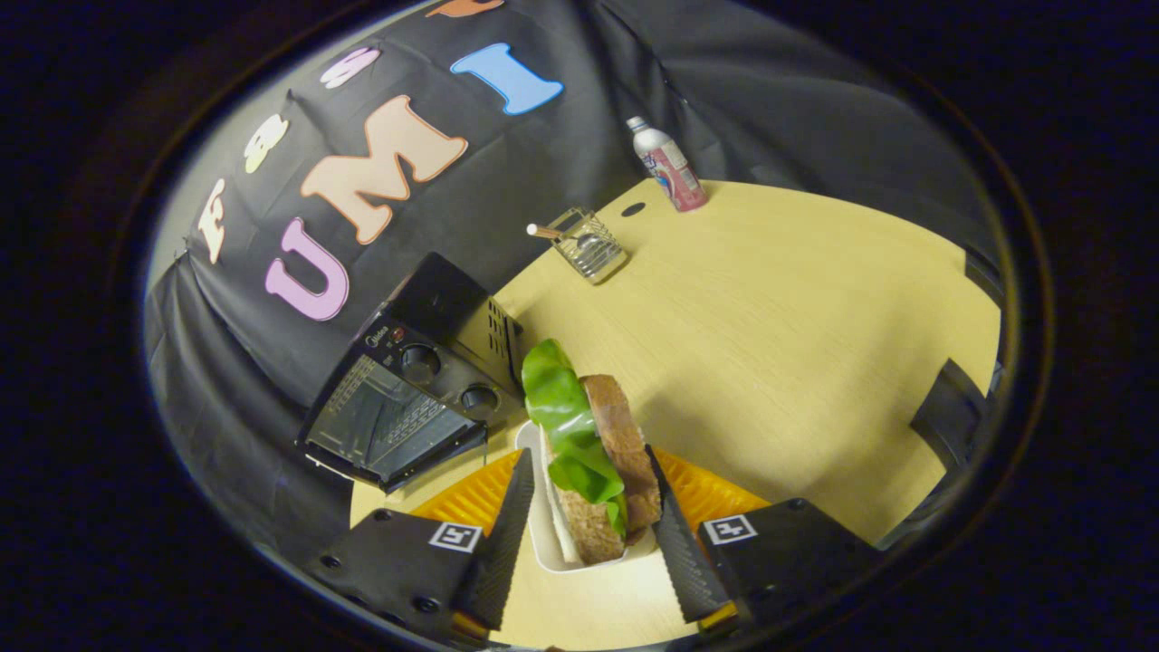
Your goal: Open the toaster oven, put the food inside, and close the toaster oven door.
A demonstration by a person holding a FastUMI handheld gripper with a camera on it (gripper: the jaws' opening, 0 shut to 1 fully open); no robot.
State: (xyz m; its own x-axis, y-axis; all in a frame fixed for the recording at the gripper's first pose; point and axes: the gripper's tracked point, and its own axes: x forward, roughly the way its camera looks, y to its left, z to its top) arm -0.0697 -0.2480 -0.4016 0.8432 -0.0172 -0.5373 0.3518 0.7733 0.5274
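The gripper (587, 530) was seen with its fingers spread either side of a sandwich (598, 453), neither clearly pressing it. The sandwich, brown bread with green lettuce, was set on edge in a white tray (543, 534), its long axis running away from the fingers. Beyond, left, the toaster oven (407, 398) was placed, door open. Farther off on the wooden table (770, 344), a wire basket (589, 244) and a bottle (668, 165) were seen.

matt wood-grain table (770, 308), wire-metal basket (590, 244) (probably chrome), glossy toaster oven (407, 398).
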